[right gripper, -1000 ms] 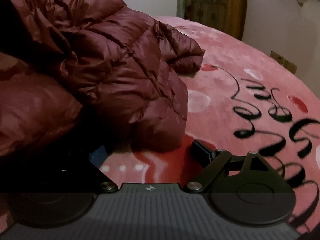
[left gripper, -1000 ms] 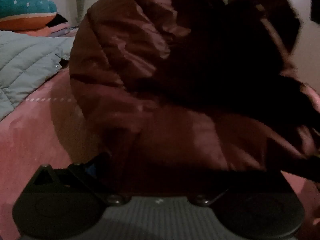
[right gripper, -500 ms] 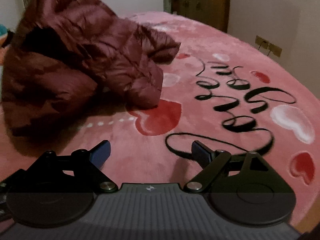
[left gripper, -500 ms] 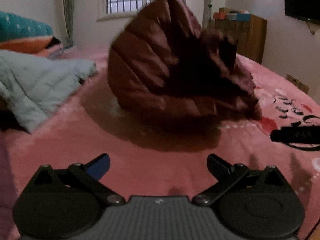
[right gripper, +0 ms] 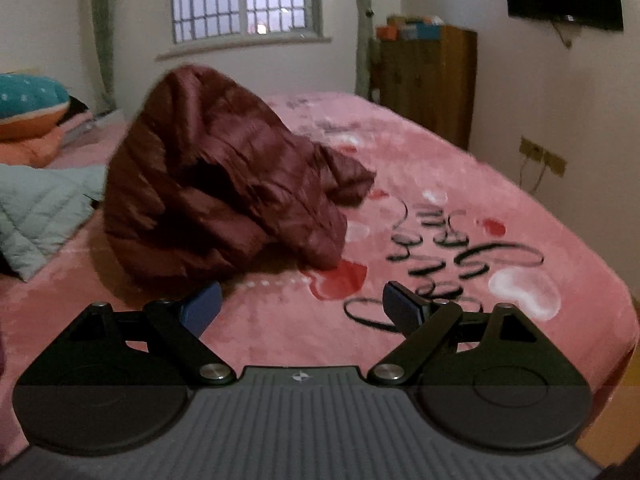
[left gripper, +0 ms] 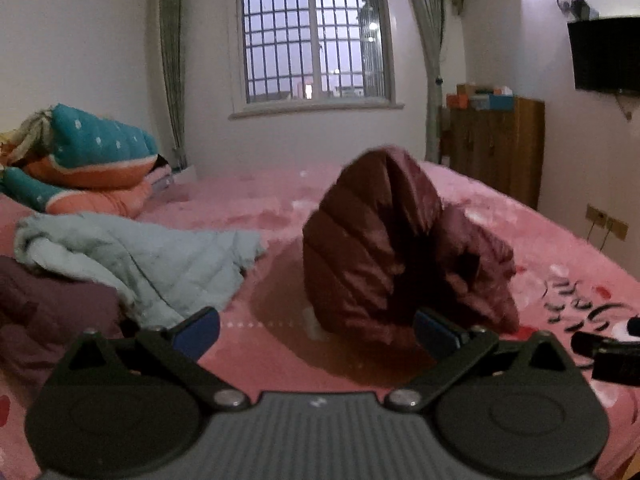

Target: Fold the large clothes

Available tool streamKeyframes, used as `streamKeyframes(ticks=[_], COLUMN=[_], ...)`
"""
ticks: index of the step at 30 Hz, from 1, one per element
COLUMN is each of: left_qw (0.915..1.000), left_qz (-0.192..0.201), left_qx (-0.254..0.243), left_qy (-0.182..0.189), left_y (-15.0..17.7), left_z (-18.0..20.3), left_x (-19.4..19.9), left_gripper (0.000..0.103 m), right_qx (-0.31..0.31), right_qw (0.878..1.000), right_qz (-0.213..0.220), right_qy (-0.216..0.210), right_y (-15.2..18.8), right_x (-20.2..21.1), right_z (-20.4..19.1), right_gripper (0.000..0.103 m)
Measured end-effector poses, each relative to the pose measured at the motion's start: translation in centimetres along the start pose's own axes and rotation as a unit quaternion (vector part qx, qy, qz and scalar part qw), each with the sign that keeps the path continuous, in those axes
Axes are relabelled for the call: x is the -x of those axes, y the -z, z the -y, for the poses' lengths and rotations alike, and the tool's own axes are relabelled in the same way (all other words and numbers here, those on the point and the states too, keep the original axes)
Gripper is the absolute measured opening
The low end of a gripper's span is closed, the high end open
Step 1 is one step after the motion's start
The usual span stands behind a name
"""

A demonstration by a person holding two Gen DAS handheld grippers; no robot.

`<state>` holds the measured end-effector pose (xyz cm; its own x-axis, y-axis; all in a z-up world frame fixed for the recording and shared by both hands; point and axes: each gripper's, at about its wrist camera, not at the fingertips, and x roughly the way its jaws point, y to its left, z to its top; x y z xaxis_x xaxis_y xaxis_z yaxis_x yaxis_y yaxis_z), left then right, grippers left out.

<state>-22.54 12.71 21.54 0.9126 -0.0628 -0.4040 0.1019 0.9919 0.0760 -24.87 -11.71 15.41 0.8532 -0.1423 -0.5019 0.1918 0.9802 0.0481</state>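
A dark red puffer jacket (left gripper: 384, 252) lies in a rumpled heap on the pink bed (left gripper: 260, 204). It also shows in the right wrist view (right gripper: 216, 196), left of centre. My left gripper (left gripper: 316, 332) is open and empty, pulled back from the jacket. My right gripper (right gripper: 302, 306) is open and empty, also short of the jacket. The right gripper's tip (left gripper: 600, 346) shows at the right edge of the left wrist view.
A pale green quilted garment (left gripper: 140, 256) lies left of the jacket on a purple one (left gripper: 48, 304). Teal and orange bedding (left gripper: 88, 152) is piled at the far left. A wooden cabinet (right gripper: 428, 80) stands by the far wall. The bed's right edge (right gripper: 616, 292) is close.
Both grippers let go of the jacket and drew back from it. The jacket dropped into a heap on the bed.
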Motion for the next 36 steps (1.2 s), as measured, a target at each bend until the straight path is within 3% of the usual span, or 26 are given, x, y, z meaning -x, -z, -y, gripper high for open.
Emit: streamKeyframes(ticks=[8,19,36], left_qw=[0.9992,0.9973,0.9968], left_qz=[0.037,0.073,0.076], left_qx=[0.012,0.008,0.023], left_qy=[-0.013,-0.004,0.002], left_y=[-2.3,-2.4,-1.2], left_z=[-0.7,-0.4,-0.6], left_x=[3.3,5.7,6.2], left_gripper=[0.103,0.103,0.103], right_qx=[0.004,0.001,0.007], right_qw=[0.999,0.996,0.993], right_qz=[0.041,0.087,0.115], right_qy=[-0.033,-0.035,-0.037], right_y=[-3.4,-5.0,-4.8], right_x=[5.6,10.8,11.7], right_z=[-1.6,-2.0,-2.6], right_gripper=[0.103,0.103,0.103])
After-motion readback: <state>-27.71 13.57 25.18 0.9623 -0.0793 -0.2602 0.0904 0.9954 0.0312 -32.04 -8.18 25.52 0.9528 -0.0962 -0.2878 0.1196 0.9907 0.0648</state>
